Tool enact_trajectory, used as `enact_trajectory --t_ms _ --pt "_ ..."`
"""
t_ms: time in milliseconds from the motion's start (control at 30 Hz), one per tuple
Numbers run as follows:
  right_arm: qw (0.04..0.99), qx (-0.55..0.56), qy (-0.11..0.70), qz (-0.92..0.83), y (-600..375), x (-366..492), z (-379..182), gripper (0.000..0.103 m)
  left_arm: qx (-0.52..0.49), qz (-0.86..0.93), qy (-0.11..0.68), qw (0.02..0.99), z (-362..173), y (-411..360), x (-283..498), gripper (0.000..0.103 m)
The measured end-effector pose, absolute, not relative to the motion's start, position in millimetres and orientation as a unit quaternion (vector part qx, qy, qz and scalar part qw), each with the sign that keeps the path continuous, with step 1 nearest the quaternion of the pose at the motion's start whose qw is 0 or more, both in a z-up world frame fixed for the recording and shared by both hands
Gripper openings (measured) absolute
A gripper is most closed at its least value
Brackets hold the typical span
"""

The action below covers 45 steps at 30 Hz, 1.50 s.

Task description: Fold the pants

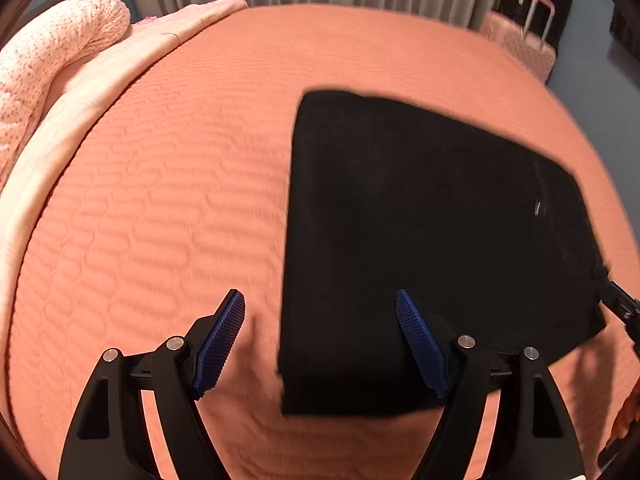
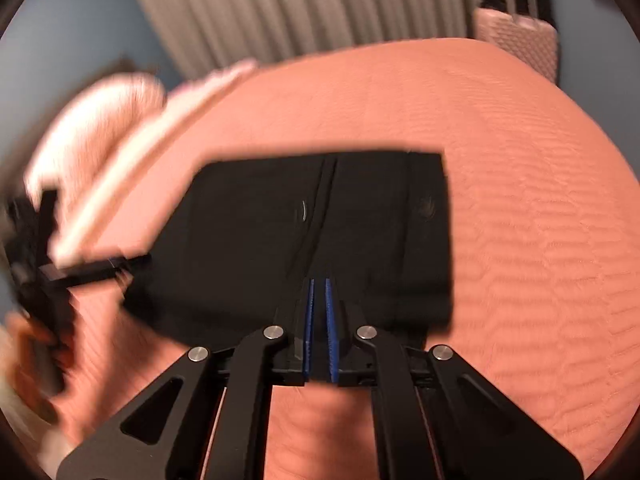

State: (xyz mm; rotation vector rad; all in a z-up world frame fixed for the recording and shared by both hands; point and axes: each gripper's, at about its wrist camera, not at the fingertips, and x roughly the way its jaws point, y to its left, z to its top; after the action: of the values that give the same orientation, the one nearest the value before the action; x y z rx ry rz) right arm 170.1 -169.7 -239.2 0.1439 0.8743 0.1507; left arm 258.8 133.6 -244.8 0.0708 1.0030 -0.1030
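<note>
1. The black pants (image 1: 432, 240) lie folded into a flat rectangle on the orange bed (image 1: 160, 200).
2. My left claw (image 1: 320, 300) hangs spread over their near left edge, gripping nothing.
3. My right claw (image 2: 319, 284) is pressed together above their near edge.
4. A pink suitcase (image 2: 516, 40) stands beyond the far right corner.

folded pants (image 1: 420, 240) lie on the bed (image 1: 180, 220), pillow (image 1: 48, 60) far left, suitcase (image 1: 524, 46) behind right.

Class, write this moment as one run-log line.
pants: folded, flat on bed | left claw: open, empty | right claw: shut
</note>
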Motion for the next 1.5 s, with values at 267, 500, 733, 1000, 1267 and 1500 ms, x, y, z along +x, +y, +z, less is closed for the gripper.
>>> enact_trajectory --t_ms 267,500,733,1000,1267,1500 --pt "0.920 0.109 0.374 0.043 -170.5 155.6 -203.0 0.006 0.080 0.036 0.433 0.897 -215.6 149.7 227.1 0.085" --pt "0.894 0.137 0.426 -0.007 -192.0 145.8 -206.1 0.007 0.091 0.038 0.467 0.879 -218.8 125.3 207.1 0.083" --pt "0.930 0.114 0.349 0.009 -153.0 85.5 -104.9 0.007 0.082 0.016 0.417 0.905 -144.3 95.1 146.4 0.085" --pt "0.958 0.064 0.278 -0.027 -129.7 38.0 -57.0 0.085 0.081 -0.002 0.381 0.921 -92.0 73.1 93.6 0.091" --pt "0.963 0.063 0.262 -0.029 -124.8 26.5 -41.5 0.090 0.064 -0.015 0.377 0.924 -73.9 70.7 73.8 0.092" --pt "0.964 0.060 0.257 -0.035 -123.5 22.4 -38.1 0.091 0.067 -0.017 0.355 0.932 -62.5 72.8 67.0 0.092"
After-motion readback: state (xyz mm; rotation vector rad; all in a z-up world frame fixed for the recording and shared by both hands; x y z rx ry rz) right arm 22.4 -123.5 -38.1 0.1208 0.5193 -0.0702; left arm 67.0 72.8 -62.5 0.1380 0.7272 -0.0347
